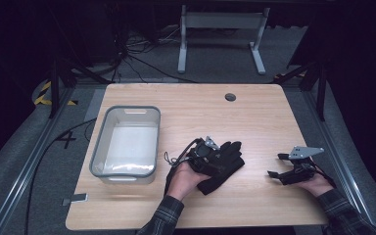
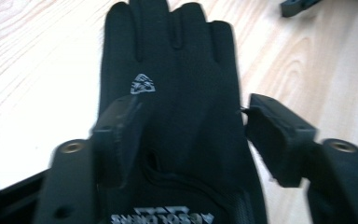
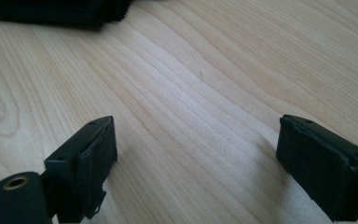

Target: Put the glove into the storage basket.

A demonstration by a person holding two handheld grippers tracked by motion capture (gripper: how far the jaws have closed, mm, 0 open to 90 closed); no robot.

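Observation:
A black glove (image 1: 227, 159) lies flat on the wooden table (image 1: 254, 112), a little right of centre, its fingers pointing away to the right. My left gripper (image 1: 214, 155) hovers over its cuff end. In the left gripper view the glove (image 2: 177, 93) with a small white logo runs between the jaws, and the left gripper (image 2: 191, 106) is open, its pads standing off the fabric. My right gripper (image 1: 277, 165) rests near the table's right side, open wide over bare wood (image 3: 196, 127). A dark edge of the glove (image 3: 51, 11) shows at the top left of the right gripper view.
A clear grey-rimmed plastic bin (image 1: 98, 147) stands on the left half of the table, with nothing visible in it. A round cable hole (image 1: 230, 97) sits near the far edge. Beyond the table are a white table frame (image 1: 220, 19) and floor cables.

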